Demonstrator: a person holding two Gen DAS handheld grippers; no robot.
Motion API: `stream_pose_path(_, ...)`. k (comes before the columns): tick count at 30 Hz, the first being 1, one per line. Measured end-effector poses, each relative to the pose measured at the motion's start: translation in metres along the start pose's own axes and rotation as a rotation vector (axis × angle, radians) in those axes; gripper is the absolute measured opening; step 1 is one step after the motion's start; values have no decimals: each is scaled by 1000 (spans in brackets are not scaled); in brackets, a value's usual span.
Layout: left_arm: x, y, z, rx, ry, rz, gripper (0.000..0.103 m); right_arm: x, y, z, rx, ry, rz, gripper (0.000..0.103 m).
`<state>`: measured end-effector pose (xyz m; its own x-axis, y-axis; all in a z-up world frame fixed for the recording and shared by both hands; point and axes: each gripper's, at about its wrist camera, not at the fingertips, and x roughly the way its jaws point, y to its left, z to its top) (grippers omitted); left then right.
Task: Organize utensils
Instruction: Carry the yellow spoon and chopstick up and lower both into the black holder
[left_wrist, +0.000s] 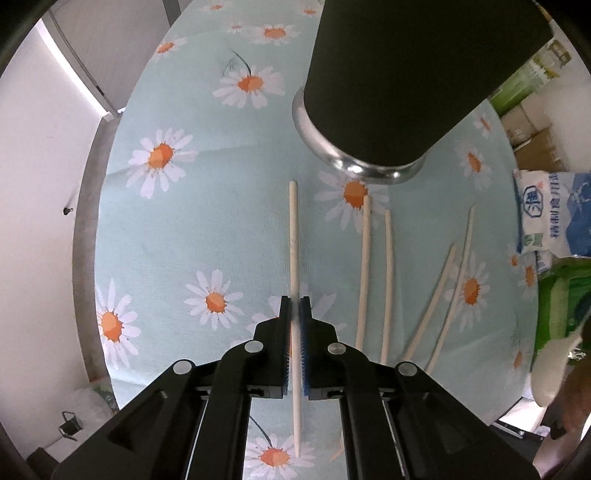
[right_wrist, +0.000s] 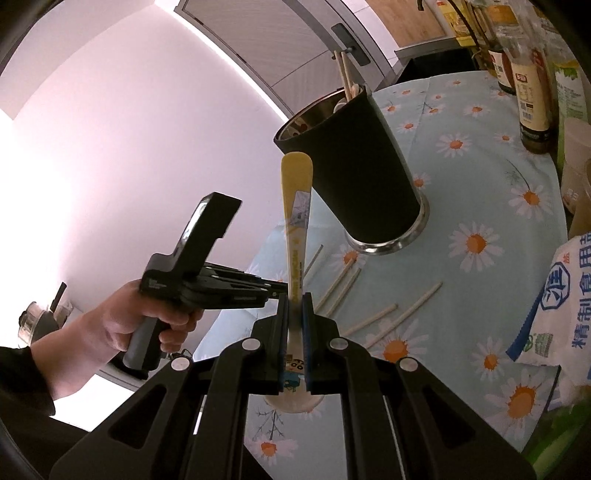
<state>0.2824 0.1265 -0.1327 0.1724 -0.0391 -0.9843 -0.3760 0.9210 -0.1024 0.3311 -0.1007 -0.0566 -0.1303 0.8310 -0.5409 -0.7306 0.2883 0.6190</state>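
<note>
My left gripper (left_wrist: 294, 306) is shut on a pale chopstick (left_wrist: 294, 236) that points toward the black utensil holder (left_wrist: 406, 81). Several more chopsticks (left_wrist: 388, 280) lie loose on the daisy tablecloth (left_wrist: 207, 229) to its right. My right gripper (right_wrist: 294, 304) is shut on a yellow and white spoon (right_wrist: 296, 206), handle up, bowl behind the jaws, just left of the holder (right_wrist: 354, 173). The holder has chopsticks (right_wrist: 346, 77) standing in it. The left gripper's body and the hand on it (right_wrist: 192, 280) show at the left of the right wrist view.
A white and blue salt bag (right_wrist: 561, 314) and green packaging (left_wrist: 561, 295) lie at the table's right edge. Sauce bottles (right_wrist: 528, 92) stand at the far right. Loose chopsticks (right_wrist: 402, 314) lie between the holder and the salt bag.
</note>
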Motion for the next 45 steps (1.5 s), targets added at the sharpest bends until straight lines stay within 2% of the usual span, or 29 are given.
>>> stream_pose_path(6, -26, 5, -14, 21, -66, -44, 4, 11, 6, 5, -5, -9, -24, 8)
stream_pose_path(12, -57, 21, -24, 40, -166, -151, 4, 16, 20, 7, 9, -48, -85, 8)
stream_pose_path(14, -72, 27, -26, 46, -202, -208, 4, 15, 26, 8, 24, -74, -110, 8)
stream_pose_path(21, -118, 30, -16, 85, -315, -316, 4, 10, 51, 14, 20, -162, -164, 8)
stream_pose_path(25, -135, 35, -7, 123, -366, -355, 4, 10, 62, 21, 28, -204, -200, 8)
stream_pose_path(27, -143, 34, -4, 151, -404, -350, 4, 10, 65, 25, 25, -227, -209, 8)
stream_pose_path(30, -155, 32, 1, 193, -449, -389, 3, 9, 74, 32, 3, -270, -239, 8)
stream_pose_path(40, -196, 30, 26, 239, -718, -508, 3, 7, 83, 71, -36, -394, -286, 8)
stream_pose_path(45, -211, 25, 36, 274, -847, -535, 3, 1, 82, 89, -63, -442, -298, 8)
